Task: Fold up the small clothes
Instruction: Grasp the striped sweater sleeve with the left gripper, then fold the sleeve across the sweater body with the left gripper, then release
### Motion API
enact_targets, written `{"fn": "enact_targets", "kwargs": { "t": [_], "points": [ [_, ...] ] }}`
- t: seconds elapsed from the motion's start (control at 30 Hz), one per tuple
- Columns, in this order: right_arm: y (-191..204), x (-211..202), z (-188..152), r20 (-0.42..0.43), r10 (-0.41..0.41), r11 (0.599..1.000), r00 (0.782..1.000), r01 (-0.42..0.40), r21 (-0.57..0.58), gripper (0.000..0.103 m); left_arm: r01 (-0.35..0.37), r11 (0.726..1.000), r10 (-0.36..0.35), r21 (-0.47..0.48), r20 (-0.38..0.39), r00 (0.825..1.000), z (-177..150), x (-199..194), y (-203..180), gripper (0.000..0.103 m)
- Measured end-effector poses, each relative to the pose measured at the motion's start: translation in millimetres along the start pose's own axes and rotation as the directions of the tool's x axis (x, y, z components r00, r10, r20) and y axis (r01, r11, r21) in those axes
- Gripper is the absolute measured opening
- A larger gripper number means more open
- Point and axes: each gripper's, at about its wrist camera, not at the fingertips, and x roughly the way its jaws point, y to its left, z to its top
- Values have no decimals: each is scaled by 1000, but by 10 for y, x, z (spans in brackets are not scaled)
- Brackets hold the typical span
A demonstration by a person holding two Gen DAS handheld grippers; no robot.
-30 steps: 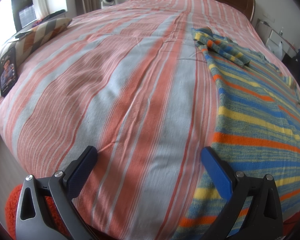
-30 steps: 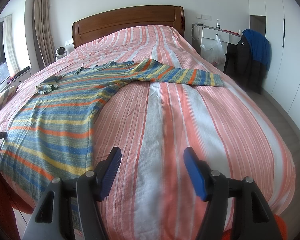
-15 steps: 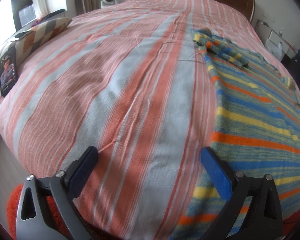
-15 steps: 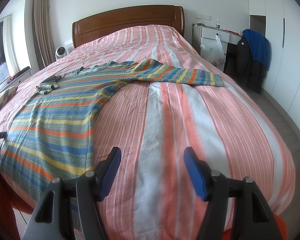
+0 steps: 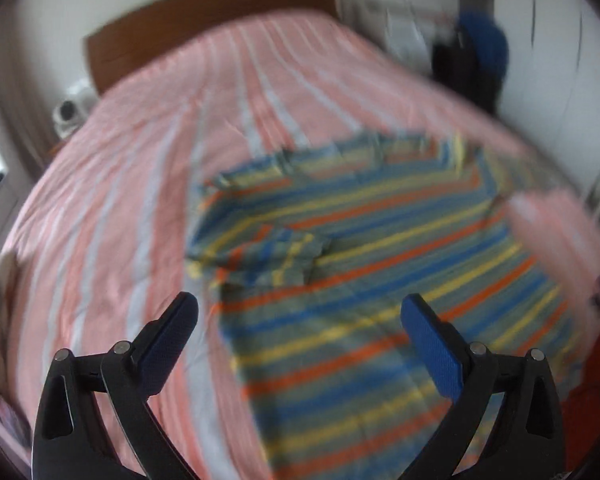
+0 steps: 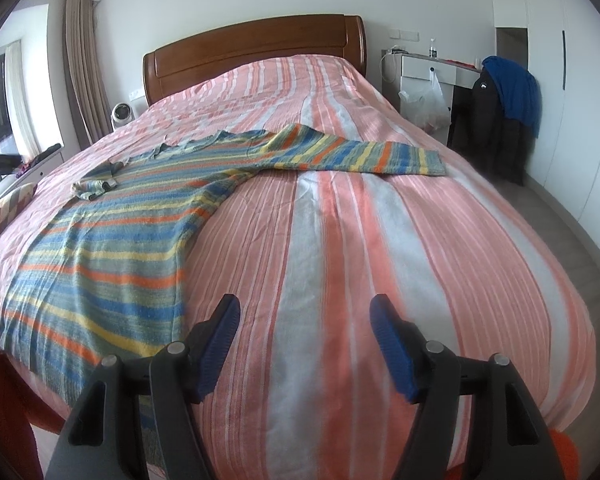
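Currently, the striped sweater (image 6: 112, 248) lies flat on the bed (image 6: 380, 240), toward the left side of the mattress in the right wrist view, with its hem at the foot edge nearest you and its neckline toward the headboard (image 6: 256, 52). Its long axis runs from hem to collar, roughly along the bed. One sleeve (image 6: 356, 152) extends straight out across the bed to the right, nearly square to the body; the other sleeve (image 5: 268, 256) is bunched into a loose heap on the left shoulder area. Your left claw (image 5: 300, 320) stands wide with nothing between its pads, and it points down over the sweater body, with the bunched sleeve just ahead of it and slightly to its left. That view is blurred, so you cannot judge fine contact from it, but no fabric shows inside the gap. Your right claw (image 6: 304, 336) also stands wide and holds nothing; it hangs over bare bedspread, with the sweater's side edge just to its left and the extended sleeve well ahead. Judging from this layout, your left hand is the nearer one to the bunched sleeve and the left side of the body, while your right hand is the better placed for the outstretched sleeve. The fold most likely begins with a sleeve, so approach each sleeve across its own length, not along it, and expect the knit to drag and stretch when lifted.
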Motion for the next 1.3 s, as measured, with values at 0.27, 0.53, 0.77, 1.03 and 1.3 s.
{"fn": "enact_targets", "kwargs": {
  "t": [0.27,0.53,0.77,1.03,1.3],
  "points": [
    [-112,-8,-19,-11,5,999,1000,-5,53,68,-51,997,43,-55,-133,990,227,1248,130,20],
    [-70,2,-23,-9,10,999,1000,-10,35,68,-140,721,201,-679,11,979,-71,430,1988,6],
    [47,97,-61,-44,30,1000,999,-30,5,68,-272,510,220,-816,-181,958,-759,596,2874,5],
    [98,101,-82,-51,13,1000,999,-14,-25,68,-212,436,157,-875,-158,975,-1103,639,3123,6],
    [120,99,-89,-50,17,999,999,-19,-38,68,-243,294,199,-924,-190,961,-1495,361,3464,6]
  ]
}}
